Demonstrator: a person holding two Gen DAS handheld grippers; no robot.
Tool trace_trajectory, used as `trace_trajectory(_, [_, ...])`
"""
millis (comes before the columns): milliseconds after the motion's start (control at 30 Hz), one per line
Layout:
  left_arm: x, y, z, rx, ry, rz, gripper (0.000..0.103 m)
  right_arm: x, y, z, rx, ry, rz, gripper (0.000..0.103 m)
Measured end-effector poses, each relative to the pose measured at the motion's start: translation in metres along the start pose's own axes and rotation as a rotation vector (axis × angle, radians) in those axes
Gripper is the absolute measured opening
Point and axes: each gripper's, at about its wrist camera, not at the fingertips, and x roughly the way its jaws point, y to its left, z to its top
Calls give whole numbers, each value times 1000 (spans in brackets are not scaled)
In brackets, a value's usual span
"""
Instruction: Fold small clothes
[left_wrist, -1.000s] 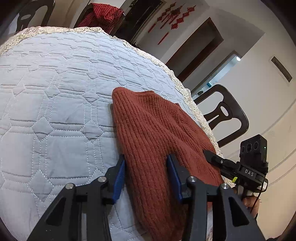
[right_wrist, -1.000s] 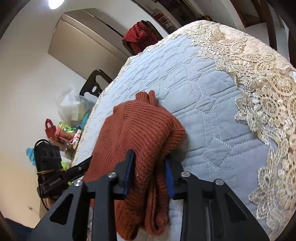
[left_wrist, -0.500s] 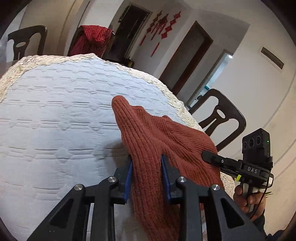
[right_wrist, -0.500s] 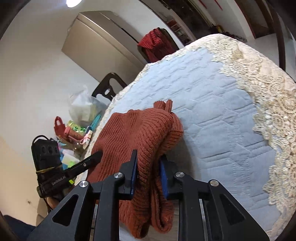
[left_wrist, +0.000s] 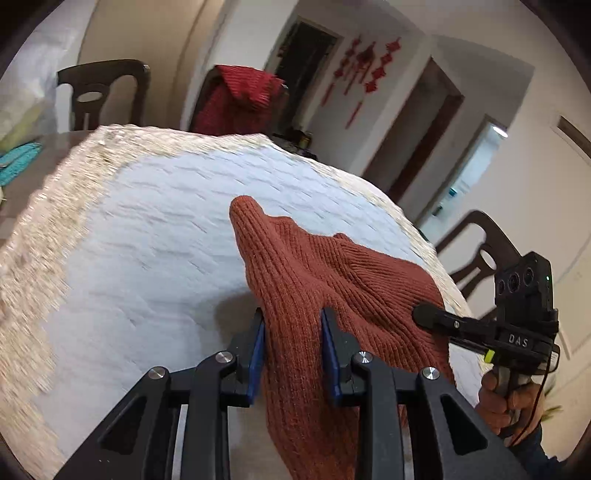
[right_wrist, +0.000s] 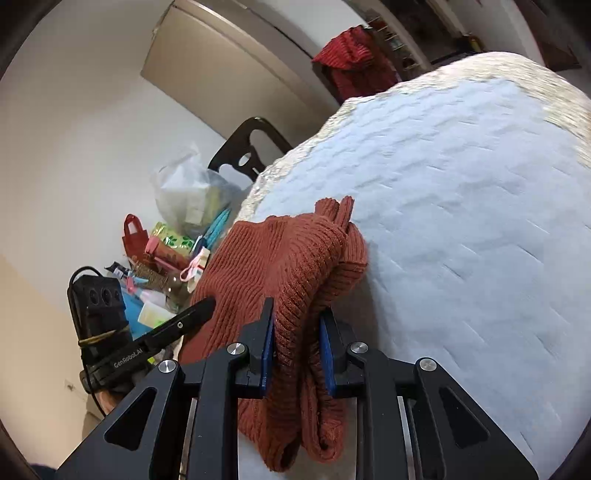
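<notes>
A rust-red knitted garment lies bunched on a pale blue quilted cover with a lace border. My left gripper is shut on its near edge, and the cloth hangs down between the blue pads. From the right wrist view, my right gripper is shut on the other near edge of the same garment, whose folded layers droop below the jaws. Each gripper shows in the other's view: the right one at the garment's right side, the left one at its left side. The garment is lifted off the cover near both grips.
Dark wooden chairs stand around the table; one carries a red cloth. A plastic bag and small colourful items sit beyond the table's left edge. A person's hand holds the right gripper's handle.
Both grippers closed on the garment's near edge and then rose and moved across the table, lifting and bunching the cloth. More of the room shows above the table than before.
</notes>
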Motion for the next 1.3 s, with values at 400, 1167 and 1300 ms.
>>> trace_trajectory(400, [34, 78, 0, -68, 45, 71, 37, 82, -13, 22, 12, 104, -27, 25])
trace_trajectory(1167, [-13, 26, -25, 88, -80, 210, 36, 47, 32, 24, -269, 60, -222, 27])
trace_trajectory(1300, [-18, 24, -49, 72, -62, 234, 36, 32, 57, -16, -381, 111, -217, 27])
